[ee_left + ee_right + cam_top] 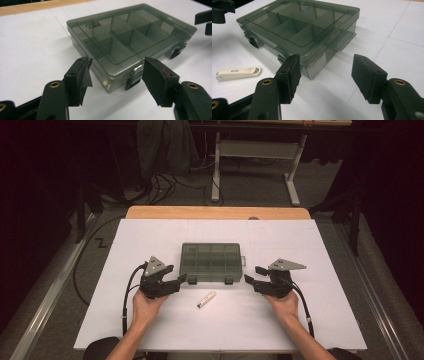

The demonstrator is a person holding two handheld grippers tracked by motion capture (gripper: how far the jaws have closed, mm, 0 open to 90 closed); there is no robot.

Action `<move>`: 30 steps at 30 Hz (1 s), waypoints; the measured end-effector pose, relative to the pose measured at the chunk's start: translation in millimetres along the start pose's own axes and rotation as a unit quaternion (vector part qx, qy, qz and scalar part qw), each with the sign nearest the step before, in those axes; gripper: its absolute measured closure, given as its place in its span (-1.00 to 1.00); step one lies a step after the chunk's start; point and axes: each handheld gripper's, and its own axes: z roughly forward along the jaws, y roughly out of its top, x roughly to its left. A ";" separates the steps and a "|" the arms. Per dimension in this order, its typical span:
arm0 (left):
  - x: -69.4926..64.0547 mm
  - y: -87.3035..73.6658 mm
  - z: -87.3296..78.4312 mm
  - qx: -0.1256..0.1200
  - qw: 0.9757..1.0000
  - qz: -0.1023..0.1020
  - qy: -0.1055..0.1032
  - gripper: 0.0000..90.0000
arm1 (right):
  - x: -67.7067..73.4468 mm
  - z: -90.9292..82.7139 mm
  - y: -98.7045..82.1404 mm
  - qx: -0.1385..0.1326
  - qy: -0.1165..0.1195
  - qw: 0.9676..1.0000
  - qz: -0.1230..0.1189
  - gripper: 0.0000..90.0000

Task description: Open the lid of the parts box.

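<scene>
A smoky grey see-through compartment box [211, 262] lies closed at the middle of the white table, its two black latches facing the person. My left gripper [182, 278] rests on the table just off the box's near left corner [110, 80], jaws open and empty, with one latch [131, 83] between and beyond them. My right gripper [254, 275] sits off the near right corner [312, 67], jaws wide open with nothing between. A small white stick-shaped item [206, 299] lies in front of the box, seen again in the right gripper view [238, 73].
The white sheet [320, 285] covers a wooden table whose far edge [215, 212] shows. Beyond it stand a white desk frame [257, 157], cables on the floor and a hanging dark garment [162, 145]. A rail [45, 300] runs along the left.
</scene>
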 end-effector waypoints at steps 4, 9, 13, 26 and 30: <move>-1.3 2.2 -0.6 0.017 1.000 0.004 0.000 -0.11 | 0.3 -0.8 1.7 0.020 -0.001 1.000 -0.005 -0.05; -0.4 5.1 -3.3 0.035 0.999 0.008 0.009 -0.07 | 1.0 0.0 2.8 0.040 -0.004 0.999 -0.012 -0.03; 1.2 6.1 -4.7 0.048 0.999 0.006 0.011 -0.06 | 1.1 1.6 4.1 0.066 -0.001 0.998 -0.018 0.06; 7.8 7.8 -4.7 0.096 0.995 -0.008 0.013 -0.07 | 6.0 5.5 12.2 0.106 0.004 0.994 -0.018 0.07; 8.2 8.6 -4.4 0.111 0.994 -0.004 0.008 -0.05 | 6.5 10.6 15.8 0.133 -0.001 0.991 -0.014 0.06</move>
